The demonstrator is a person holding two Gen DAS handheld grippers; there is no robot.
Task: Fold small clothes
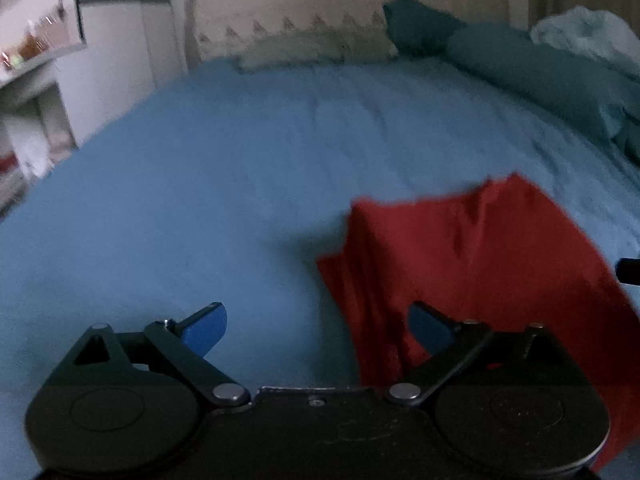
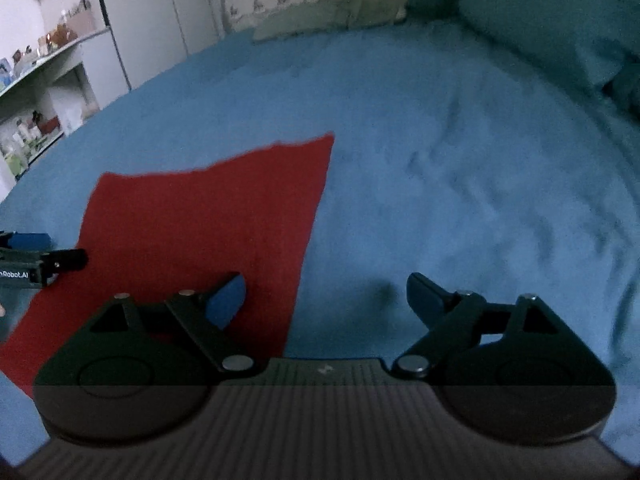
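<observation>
We see the cloth [image 2: 208,240] lying on the bed [image 2: 440,160], between our left gripper [image 1: 318,330] and right gripper [image 2: 326,300]. Pillows [image 1: 520,60] sit behind it at the far right; shelves [image 2: 36,92] stand left of the bed.

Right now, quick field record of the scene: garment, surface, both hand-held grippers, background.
garment: red cloth, lying on the bed, a few wrinkles, not gripped
surface: blue bedsheet
left hand-held gripper: open, holding nothing, at the cloth's left edge
right hand-held gripper: open, holding nothing, at the cloth's right edge
fold state: cannot tell whether a fold has been made
background: teal pillows at the far right, shelves at the left
</observation>
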